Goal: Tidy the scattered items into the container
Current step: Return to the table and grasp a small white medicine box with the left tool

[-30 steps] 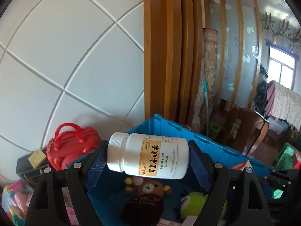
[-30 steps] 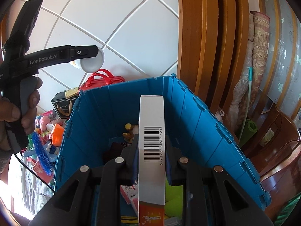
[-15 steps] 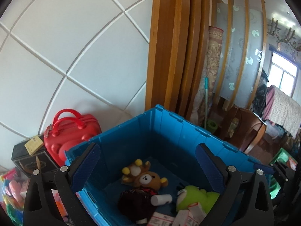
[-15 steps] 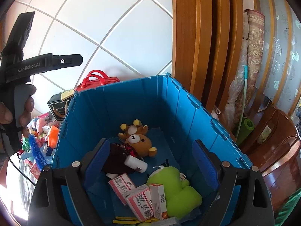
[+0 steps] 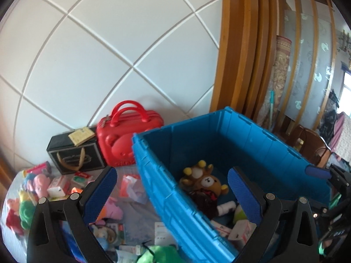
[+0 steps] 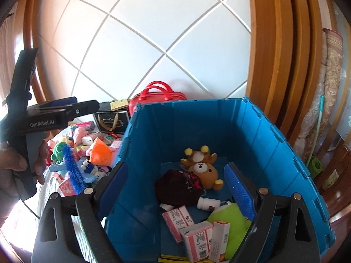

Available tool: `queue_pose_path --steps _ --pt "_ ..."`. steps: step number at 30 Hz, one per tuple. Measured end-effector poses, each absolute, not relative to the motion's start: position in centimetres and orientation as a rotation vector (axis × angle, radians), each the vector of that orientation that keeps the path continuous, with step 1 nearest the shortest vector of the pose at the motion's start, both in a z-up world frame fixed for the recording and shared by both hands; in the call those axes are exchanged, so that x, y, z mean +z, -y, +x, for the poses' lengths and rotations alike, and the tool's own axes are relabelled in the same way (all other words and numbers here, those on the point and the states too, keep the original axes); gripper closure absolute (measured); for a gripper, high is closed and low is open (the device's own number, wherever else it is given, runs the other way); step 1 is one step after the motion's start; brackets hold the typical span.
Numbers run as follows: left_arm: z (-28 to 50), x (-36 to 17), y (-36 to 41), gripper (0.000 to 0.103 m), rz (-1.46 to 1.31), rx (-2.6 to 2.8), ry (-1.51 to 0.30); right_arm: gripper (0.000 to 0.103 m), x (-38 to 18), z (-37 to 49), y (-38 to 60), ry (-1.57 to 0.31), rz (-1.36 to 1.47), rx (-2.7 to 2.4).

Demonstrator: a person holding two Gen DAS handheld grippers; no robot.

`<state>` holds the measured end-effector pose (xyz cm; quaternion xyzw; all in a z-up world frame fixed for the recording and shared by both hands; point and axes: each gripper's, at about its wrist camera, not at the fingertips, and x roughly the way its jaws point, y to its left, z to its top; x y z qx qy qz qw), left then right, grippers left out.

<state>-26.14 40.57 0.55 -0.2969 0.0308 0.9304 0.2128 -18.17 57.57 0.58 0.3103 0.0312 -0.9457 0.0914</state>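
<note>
A white wall (image 5: 122, 43) divided by pale diagonal grooves into large diamond panels fills the background. To its right stands a ribbed wooden column (image 5: 239, 50), then a wooden-framed frosted glass partition (image 5: 311, 61) patterned with small birds. A rolled patterned rug (image 6: 329, 83) leans against the woodwork. A bright window (image 5: 347, 81) shows at the far right, and dark wooden chairs (image 5: 307, 140) stand below it.

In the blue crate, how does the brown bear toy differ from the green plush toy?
The brown bear toy lies near the blue crate's far wall; the green plush toy lies nearer the camera. The bear shows a white muzzle facing up; no face shows on the green one. Boxes lean on the green toy; a dark item touches the bear. Both are soft toys inside the crate.
</note>
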Motion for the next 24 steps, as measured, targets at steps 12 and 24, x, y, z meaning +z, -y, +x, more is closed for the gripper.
queue_pose_path --steps 12,24 --pt "-21.0 -5.6 -22.1 0.0 -1.037 2.787 -0.07 0.014 -0.7 -17.7 -45.7 -0.188 0.905 -2.654" --pt "-17.6 -16.1 -10.0 0.0 -1.266 2.658 -0.194 0.013 -5.7 -15.8 -35.7 -0.241 1.061 -2.633"
